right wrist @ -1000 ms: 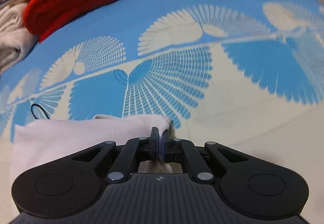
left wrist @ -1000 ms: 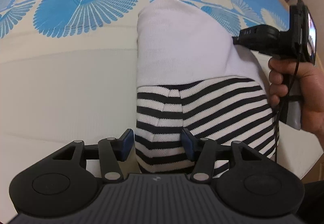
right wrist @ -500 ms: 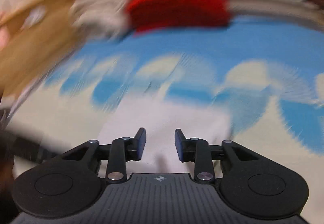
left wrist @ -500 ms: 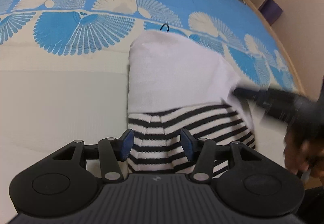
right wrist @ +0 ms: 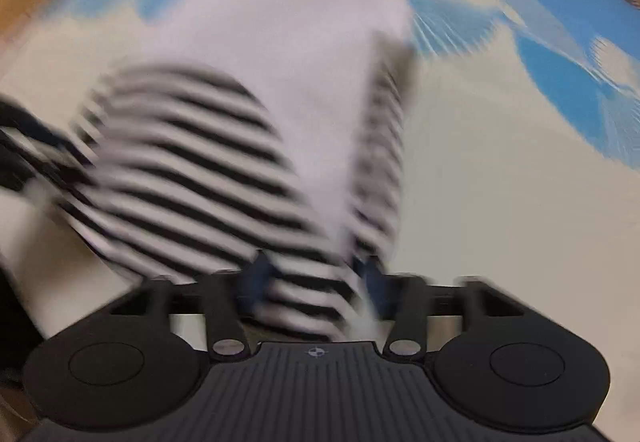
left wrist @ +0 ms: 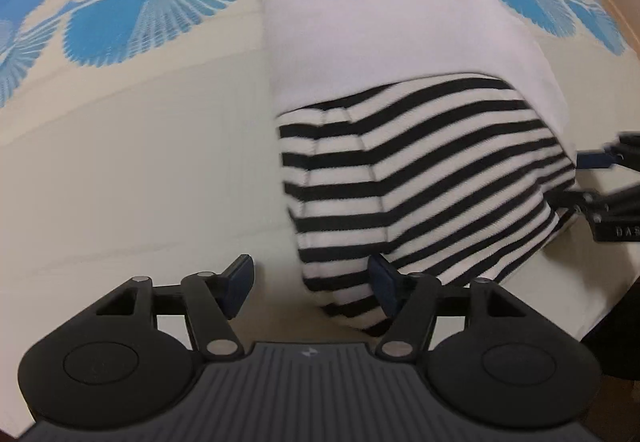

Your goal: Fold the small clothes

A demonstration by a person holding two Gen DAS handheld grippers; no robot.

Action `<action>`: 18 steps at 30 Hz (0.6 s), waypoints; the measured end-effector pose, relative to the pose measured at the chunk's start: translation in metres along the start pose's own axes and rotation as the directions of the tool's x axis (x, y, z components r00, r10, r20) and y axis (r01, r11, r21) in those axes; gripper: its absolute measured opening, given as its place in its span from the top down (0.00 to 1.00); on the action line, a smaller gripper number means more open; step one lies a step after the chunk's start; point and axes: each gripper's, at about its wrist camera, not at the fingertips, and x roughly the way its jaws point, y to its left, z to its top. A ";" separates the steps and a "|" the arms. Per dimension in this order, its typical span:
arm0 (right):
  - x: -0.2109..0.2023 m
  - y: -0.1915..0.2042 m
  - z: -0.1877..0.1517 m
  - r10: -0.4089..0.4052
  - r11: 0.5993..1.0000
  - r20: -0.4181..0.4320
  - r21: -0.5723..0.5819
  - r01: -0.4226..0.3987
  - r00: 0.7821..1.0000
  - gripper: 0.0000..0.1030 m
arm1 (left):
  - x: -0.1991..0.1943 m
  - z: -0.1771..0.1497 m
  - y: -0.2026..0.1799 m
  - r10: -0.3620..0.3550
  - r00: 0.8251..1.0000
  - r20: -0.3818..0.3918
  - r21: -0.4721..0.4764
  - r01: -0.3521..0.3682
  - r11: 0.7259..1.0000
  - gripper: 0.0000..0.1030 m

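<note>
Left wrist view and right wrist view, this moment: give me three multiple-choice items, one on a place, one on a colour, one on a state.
1. Where does the black-and-white striped knit garment lie?
A. on the blue-and-cream patterned bedspread
B. on a wooden floor
C. in a basket

2. What colour is the plain part folded over the stripes?
A. red
B. white
C. green

3. How do the left gripper jaws stand?
A. clamped on cloth
B. apart
C. hidden

Key: 1 A, fan-patterned bedspread surrounds it; 2 B, white fabric covers the far half; 3 B, a clear gap separates the pads.
</note>
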 end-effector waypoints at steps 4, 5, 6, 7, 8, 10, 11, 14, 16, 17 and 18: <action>-0.028 -0.011 -0.011 -0.101 0.989 -0.009 0.104 0.102 0.995 0.50 | -0.033 -0.012 -0.009 0.055 0.993 0.106 0.000 -0.055 0.998 0.32; -0.044 -0.010 -0.015 -0.135 0.985 0.032 0.108 0.131 0.990 0.50 | -0.045 -0.017 -0.011 0.073 0.988 0.138 -0.013 -0.072 0.997 0.26; -0.064 -0.009 -0.019 -0.161 0.981 0.091 0.122 0.149 0.983 0.50 | -0.058 -0.021 -0.014 0.093 0.982 0.167 -0.030 -0.089 0.996 0.23; -0.084 -0.008 -0.023 -0.173 0.977 0.154 0.148 0.151 0.973 0.48 | -0.075 -0.026 -0.019 0.111 0.970 0.215 -0.053 -0.102 0.993 0.18; -0.104 -0.008 -0.026 -0.177 0.974 0.211 0.177 0.140 0.961 0.43 | -0.091 -0.033 -0.022 0.119 0.957 0.265 -0.068 -0.105 0.992 0.13; -0.139 -0.004 -0.037 -0.190 0.963 0.325 0.247 0.111 0.927 0.27 | -0.117 -0.048 -0.031 0.138 0.928 0.347 -0.080 -0.117 0.990 0.09; -0.154 0.002 -0.045 -0.208 0.954 0.372 0.279 0.105 0.905 0.13 | -0.131 -0.059 -0.040 0.151 0.911 0.384 -0.084 -0.129 0.988 0.02; -0.179 0.017 -0.084 -0.249 0.941 0.465 0.325 0.098 0.850 0.06 | -0.156 -0.094 -0.062 0.173 0.866 0.469 -0.119 -0.133 0.984 0.00; -0.177 0.032 -0.116 -0.256 0.936 0.448 0.338 0.103 0.857 0.06 | -0.160 -0.119 -0.075 0.172 0.857 0.486 -0.146 -0.114 0.983 0.00; -0.175 0.035 -0.125 -0.256 0.926 0.424 0.364 0.096 0.869 0.06 | -0.157 -0.134 -0.083 0.173 0.856 0.487 -0.174 -0.098 0.980 0.00; -0.172 0.039 -0.134 -0.241 0.920 0.424 0.385 0.067 0.873 0.06 | -0.152 -0.146 -0.089 0.174 0.857 0.484 -0.203 -0.083 0.976 0.00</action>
